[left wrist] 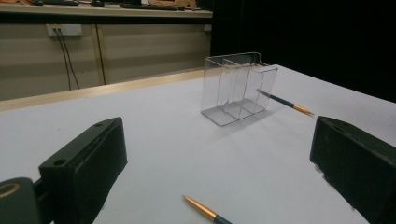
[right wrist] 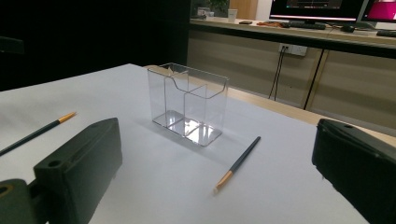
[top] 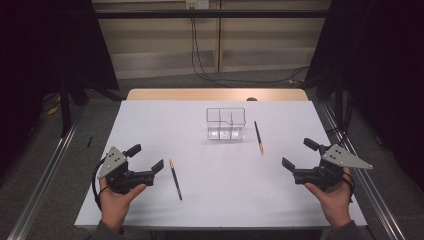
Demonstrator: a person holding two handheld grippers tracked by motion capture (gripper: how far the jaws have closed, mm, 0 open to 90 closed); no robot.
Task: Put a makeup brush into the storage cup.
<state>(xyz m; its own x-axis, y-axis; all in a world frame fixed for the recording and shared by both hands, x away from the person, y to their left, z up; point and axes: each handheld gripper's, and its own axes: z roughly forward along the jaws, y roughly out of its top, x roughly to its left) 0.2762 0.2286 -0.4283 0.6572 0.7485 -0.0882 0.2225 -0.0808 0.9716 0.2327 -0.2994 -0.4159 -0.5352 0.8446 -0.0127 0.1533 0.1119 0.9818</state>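
Pencils [top: 175,179] flat on table [top: 150,125], clear organizer [top: 226,123] (three compartments) empty, both grippers' fingers wide, holding nothing.

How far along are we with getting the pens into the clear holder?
Nothing looks done: the clear holder stands empty. Nothing is in hand: the left tongs and right tongs are both open above the table. Left to do: the near pen by the left tongs and the far pen right of the holder both lie flat.
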